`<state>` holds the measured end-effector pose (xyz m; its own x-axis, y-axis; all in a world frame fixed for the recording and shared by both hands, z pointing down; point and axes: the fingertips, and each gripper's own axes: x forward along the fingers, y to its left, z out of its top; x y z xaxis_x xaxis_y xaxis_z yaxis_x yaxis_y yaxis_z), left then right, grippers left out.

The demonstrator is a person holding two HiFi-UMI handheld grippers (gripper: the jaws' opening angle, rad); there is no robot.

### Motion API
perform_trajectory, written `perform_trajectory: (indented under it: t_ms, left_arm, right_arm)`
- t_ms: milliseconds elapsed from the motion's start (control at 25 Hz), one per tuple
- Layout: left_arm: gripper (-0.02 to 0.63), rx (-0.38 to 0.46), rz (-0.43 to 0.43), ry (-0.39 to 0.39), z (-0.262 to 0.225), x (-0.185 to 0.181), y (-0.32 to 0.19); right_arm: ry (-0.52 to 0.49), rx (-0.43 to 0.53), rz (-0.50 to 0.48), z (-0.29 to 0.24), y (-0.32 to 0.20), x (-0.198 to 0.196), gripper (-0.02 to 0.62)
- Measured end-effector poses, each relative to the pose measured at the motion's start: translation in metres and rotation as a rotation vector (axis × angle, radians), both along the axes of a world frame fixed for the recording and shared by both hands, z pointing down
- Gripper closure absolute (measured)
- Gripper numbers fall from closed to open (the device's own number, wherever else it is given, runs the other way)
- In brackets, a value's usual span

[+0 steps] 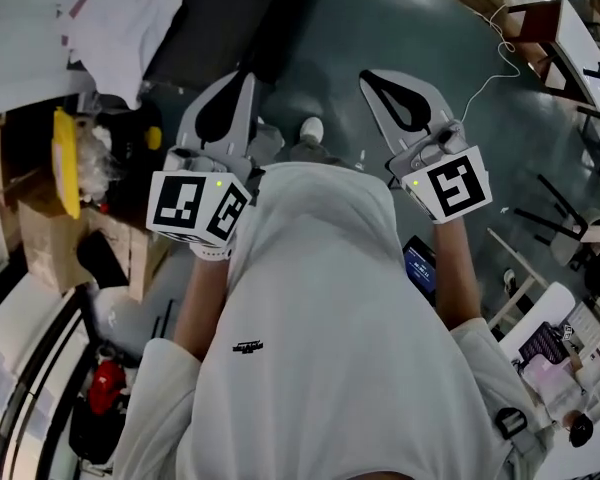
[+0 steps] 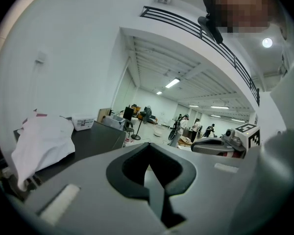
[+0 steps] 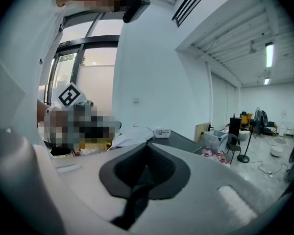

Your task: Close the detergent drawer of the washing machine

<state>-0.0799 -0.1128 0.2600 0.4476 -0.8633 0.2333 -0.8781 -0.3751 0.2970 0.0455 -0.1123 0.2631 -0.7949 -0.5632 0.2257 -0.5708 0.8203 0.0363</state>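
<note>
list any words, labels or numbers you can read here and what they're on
No text here can be read.
Shirt logo: too small to read.
Label on the white box: blurred, unreadable.
Marker cubes on the left tool and the right tool: black and white square patterns only, no words or numbers.

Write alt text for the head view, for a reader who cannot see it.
Seen from above, a person in white holds the left gripper and right gripper out in front, both with jaws shut on nothing. A white cloth lies on a dark counter at upper left.
</note>
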Motion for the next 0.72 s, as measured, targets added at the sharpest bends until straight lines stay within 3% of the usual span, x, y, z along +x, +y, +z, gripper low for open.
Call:
perform_trajectory:
  t_ms: [360, 720]
  left_arm:
    - [0.589, 0.045, 0.036, -0.008, -0.016, 0.012, 0.002]
    - [0.589, 0.112, 0.054, -0.015, -0.039, 0.020, -0.005]
  right_arm:
    - [0.008, 0.046, 0.151, -0.036, -0.007, 0.051, 0.594]
    - [-0.021, 0.047, 0.398, -0.051, 0.004, 0.121, 0.594]
